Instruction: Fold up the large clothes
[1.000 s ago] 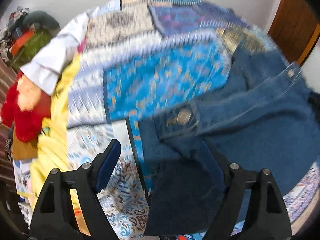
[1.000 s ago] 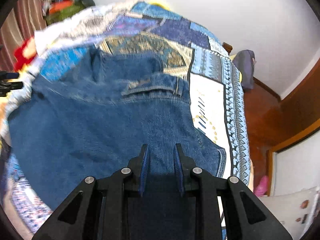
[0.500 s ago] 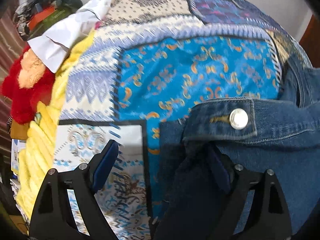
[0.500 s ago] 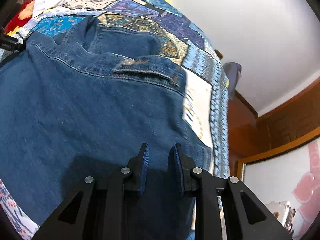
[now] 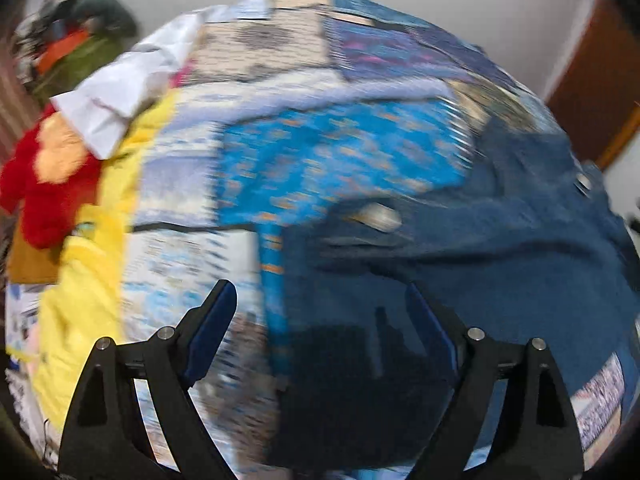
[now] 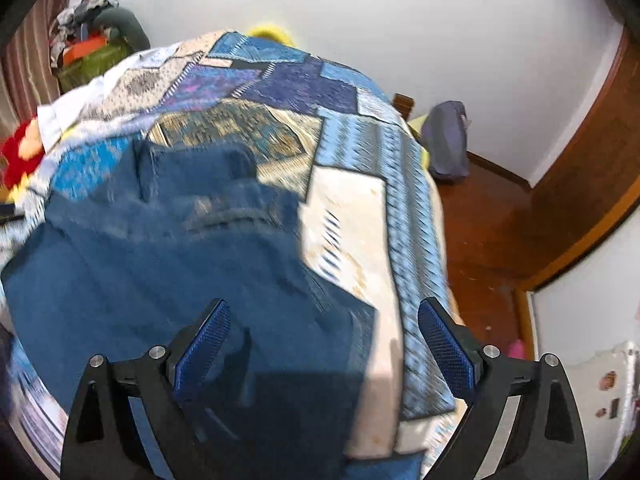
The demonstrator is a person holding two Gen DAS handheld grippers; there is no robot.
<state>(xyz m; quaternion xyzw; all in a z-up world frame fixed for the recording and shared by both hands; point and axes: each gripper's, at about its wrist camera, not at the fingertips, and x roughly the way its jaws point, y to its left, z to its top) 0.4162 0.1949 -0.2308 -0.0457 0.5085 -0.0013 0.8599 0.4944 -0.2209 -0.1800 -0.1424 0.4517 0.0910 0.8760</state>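
Note:
A blue denim jacket (image 5: 480, 264) lies spread on a bed covered by a blue patchwork quilt (image 5: 320, 152). In the left wrist view my left gripper (image 5: 322, 320) is open, its jaws wide apart above the jacket's left edge, holding nothing. In the right wrist view the jacket (image 6: 160, 264) fills the lower left over the quilt (image 6: 352, 152). My right gripper (image 6: 324, 336) is open and empty above the jacket's right edge. Both views are motion-blurred.
A red and orange plush toy (image 5: 44, 184), yellow cloth (image 5: 92, 248) and a white garment (image 5: 120, 96) lie along the bed's left side. A pile of clothes (image 6: 92, 48) sits in the far corner. A grey bag (image 6: 446, 140) stands on the wooden floor at right.
My right gripper has opened and let go of the jacket. My left gripper stays open and has drawn back; the jacket now lies flat on the quilt.

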